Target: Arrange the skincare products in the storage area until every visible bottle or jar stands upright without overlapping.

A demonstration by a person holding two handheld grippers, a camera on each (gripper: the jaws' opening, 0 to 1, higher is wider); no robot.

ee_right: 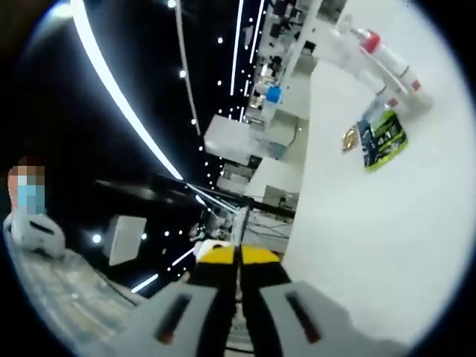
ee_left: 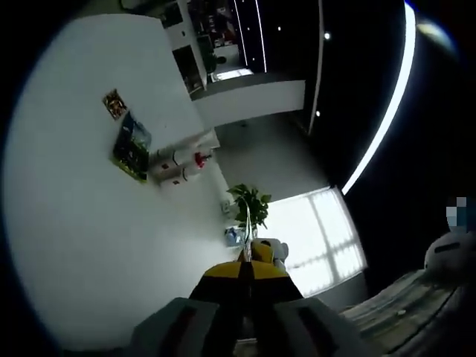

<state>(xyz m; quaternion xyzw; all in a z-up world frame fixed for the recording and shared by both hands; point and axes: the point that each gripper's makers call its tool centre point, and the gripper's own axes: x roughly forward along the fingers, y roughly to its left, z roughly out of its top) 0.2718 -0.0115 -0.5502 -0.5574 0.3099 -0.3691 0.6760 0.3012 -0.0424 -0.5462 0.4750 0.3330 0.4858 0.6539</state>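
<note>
Step in hand looks like the approach, nothing grasped yet. Left hand-held gripper [ee_left: 248,277] and right hand-held gripper [ee_right: 238,260] both have jaws pressed together, empty, held off the white desk [ee_left: 82,223]. The white bottles [ee_left: 181,164], one red-capped, lie tipped over just beside the green packet [ee_left: 132,146], with a small sachet [ee_left: 114,103] on the packet's far side. Next move: open a gripper, close in on a bottle beside the packet, stand it up.

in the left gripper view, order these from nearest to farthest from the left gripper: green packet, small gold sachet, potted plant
1. Potted plant, just above the left gripper, past the table's edge.
2. Green packet, lying on the white table, up and left.
3. Small gold sachet, just beyond the packet.
</note>
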